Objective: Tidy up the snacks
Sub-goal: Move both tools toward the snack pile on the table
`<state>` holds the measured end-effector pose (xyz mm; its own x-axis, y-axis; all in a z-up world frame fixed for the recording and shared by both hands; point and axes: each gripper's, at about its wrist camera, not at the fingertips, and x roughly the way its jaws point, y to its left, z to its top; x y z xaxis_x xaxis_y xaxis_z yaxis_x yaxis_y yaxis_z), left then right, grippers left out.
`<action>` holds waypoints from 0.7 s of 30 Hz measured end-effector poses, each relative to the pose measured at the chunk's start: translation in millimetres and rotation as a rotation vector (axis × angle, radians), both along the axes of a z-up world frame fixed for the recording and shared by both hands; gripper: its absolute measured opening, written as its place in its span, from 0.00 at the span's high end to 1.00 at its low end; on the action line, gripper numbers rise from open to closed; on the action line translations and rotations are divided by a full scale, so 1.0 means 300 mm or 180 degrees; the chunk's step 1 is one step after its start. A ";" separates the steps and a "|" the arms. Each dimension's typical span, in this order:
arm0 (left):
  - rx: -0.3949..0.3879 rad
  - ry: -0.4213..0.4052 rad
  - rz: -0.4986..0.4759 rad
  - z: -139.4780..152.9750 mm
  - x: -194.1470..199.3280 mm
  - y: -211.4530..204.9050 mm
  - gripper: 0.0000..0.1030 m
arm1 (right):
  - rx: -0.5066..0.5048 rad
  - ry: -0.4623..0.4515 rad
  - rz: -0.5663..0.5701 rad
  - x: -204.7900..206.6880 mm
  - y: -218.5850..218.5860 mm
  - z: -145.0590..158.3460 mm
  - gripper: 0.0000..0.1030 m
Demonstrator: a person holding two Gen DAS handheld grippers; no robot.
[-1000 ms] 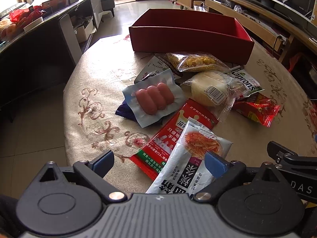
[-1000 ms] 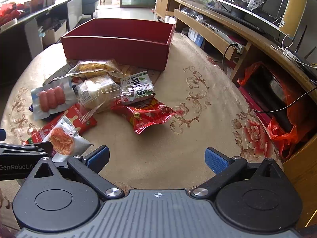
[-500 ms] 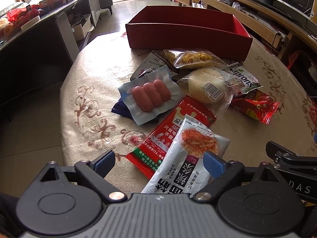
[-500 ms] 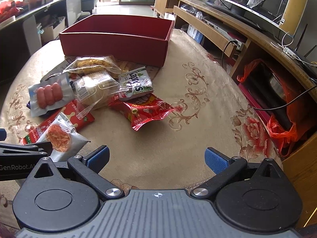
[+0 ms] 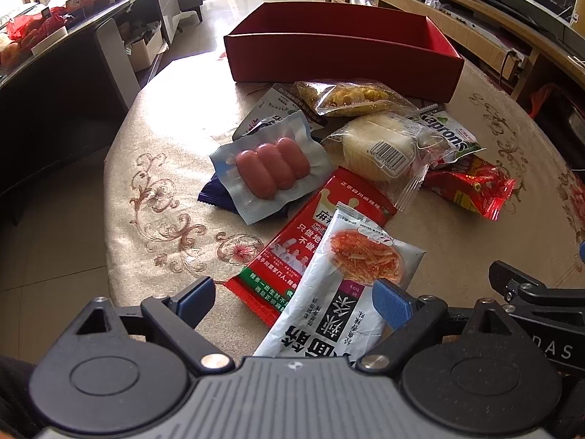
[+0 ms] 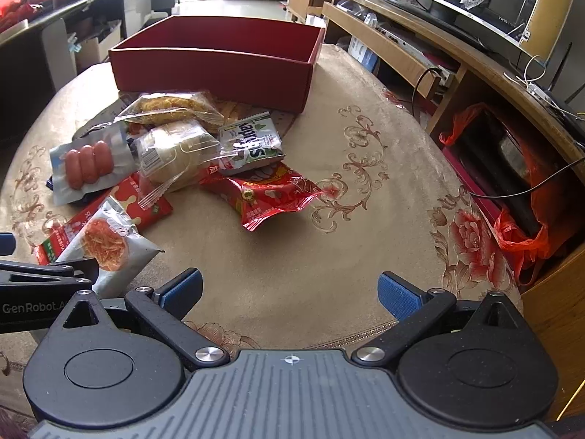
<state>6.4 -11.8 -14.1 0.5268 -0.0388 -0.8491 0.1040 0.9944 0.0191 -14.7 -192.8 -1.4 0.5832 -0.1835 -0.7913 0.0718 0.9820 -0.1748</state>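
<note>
Snack packets heaped just before red box (image 5: 340, 53), awaiting boxing; left gripper (image 5: 292, 298) wide open, straddling white noodle packet (image 5: 343, 285), ungripped; right gripper (image 6: 290, 289) wide open, empty.

The left gripper (image 5: 292, 301) is staying wide open over the near white noodle packet (image 5: 343, 281), sausages (image 5: 272, 168) lying farther off.

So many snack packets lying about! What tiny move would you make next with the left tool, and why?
Probably ease the left gripper forward and close it on the white noodle packet. Its fingers are open with that packet's near end already lying between them, on top of the pile, and the red box beyond looks empty.
</note>
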 end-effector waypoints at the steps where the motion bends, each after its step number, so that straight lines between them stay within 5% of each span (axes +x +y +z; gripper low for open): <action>1: 0.0001 0.0006 -0.0007 -0.002 0.001 -0.002 0.14 | 0.0008 0.0012 -0.0004 0.001 -0.002 -0.002 0.00; 21: 0.0031 0.0039 -0.0069 -0.013 0.003 -0.023 0.17 | 0.0005 0.0074 -0.0025 0.001 -0.016 -0.017 0.00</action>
